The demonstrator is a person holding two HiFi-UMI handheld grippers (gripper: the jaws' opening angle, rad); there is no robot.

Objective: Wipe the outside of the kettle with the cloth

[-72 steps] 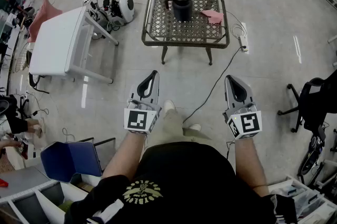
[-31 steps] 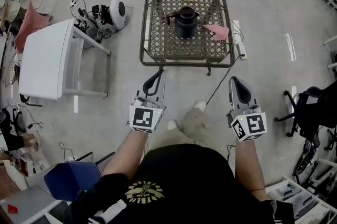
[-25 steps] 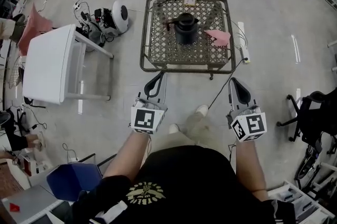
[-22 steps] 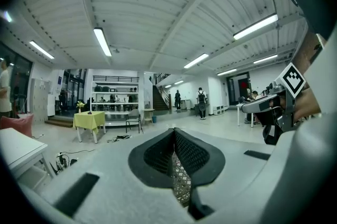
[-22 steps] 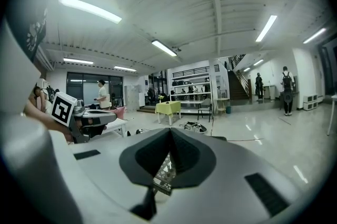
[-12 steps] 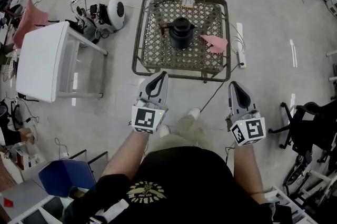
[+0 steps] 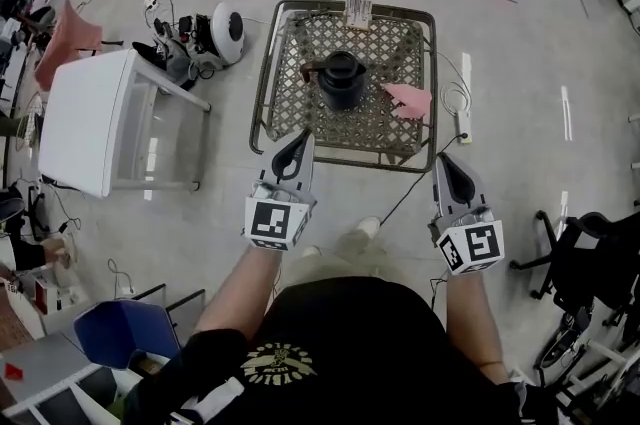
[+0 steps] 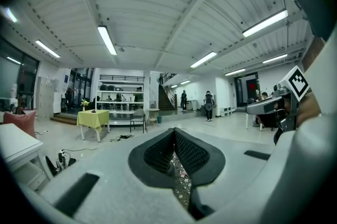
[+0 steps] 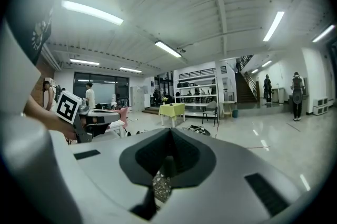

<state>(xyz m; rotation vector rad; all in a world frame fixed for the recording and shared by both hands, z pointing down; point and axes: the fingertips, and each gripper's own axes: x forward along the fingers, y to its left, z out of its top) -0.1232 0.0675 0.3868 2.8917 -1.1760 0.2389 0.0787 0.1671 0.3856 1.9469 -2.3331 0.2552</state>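
A black kettle (image 7: 342, 80) stands upright near the middle of a low metal lattice table (image 7: 262, 109). To its right a pink cloth (image 7: 408, 100) lies crumpled on the lattice. Both grippers are held level in front of the person, short of the table. My left gripper (image 7: 298, 139) is shut and empty, its tip over the table's near left corner. My right gripper (image 7: 441, 159) is shut and empty, just off the near right corner. In the left gripper view the jaws (image 8: 174, 132) meet, with lattice showing below them. In the right gripper view the jaws (image 9: 169, 133) are likewise closed.
A white table (image 7: 95, 118) stands to the left, with a round white appliance (image 7: 230, 28) and tangled cables behind it. A power strip (image 7: 463, 121) and its cord lie on the floor by the table's right side. A black office chair (image 7: 585, 258) is at the right, a blue chair (image 7: 130, 333) at the lower left.
The person has walked toward the lattice table. The table, kettle and cloth now lie much nearer the gripper tips. Both grippers stay shut and side by side.
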